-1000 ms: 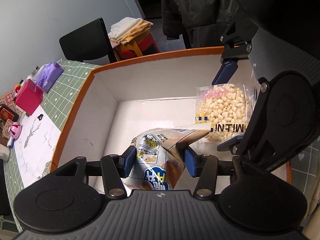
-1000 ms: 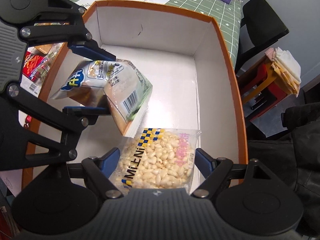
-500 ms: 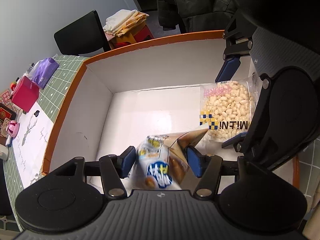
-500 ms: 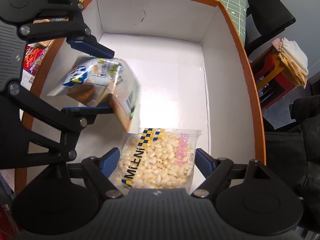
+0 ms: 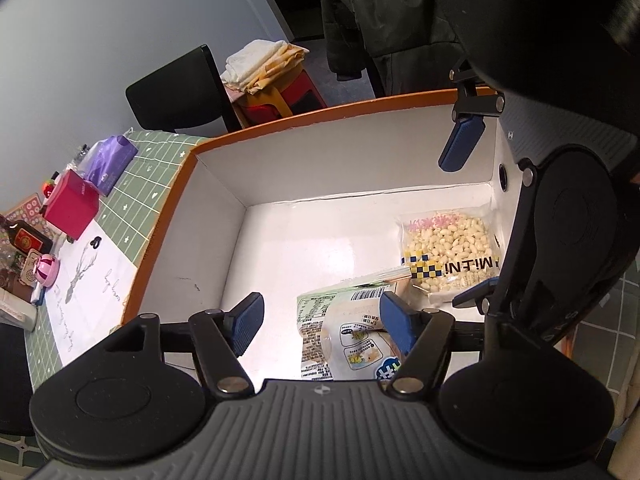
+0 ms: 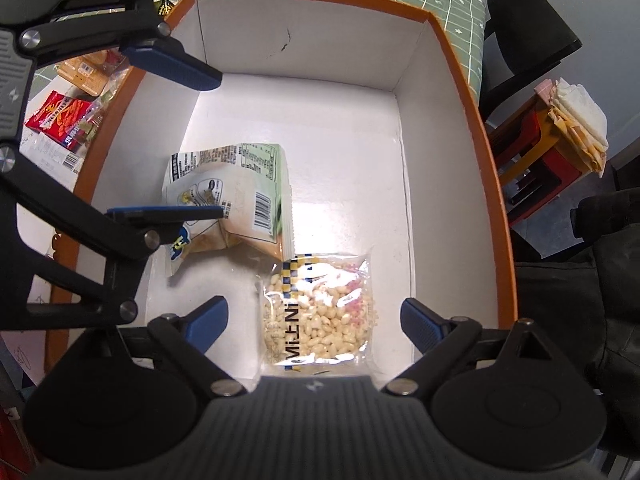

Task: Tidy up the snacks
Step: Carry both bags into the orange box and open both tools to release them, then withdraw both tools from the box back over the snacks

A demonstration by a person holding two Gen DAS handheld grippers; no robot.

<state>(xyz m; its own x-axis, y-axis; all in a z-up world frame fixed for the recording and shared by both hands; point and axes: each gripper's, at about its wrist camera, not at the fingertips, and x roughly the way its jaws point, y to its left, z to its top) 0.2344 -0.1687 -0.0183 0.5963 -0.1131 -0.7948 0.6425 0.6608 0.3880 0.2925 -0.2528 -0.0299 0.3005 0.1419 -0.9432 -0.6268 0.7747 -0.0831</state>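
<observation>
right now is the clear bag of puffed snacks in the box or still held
In the box. The clear bag lies flat on the white floor of the box, and the right gripper is open, pads clear of it.

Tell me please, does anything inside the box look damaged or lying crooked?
The box has a small dark scuff on its far inner wall. The white-green snack bag lies crumpled and tilted, its corner touching the puffed-grain packet. Nothing is spilled.
</observation>
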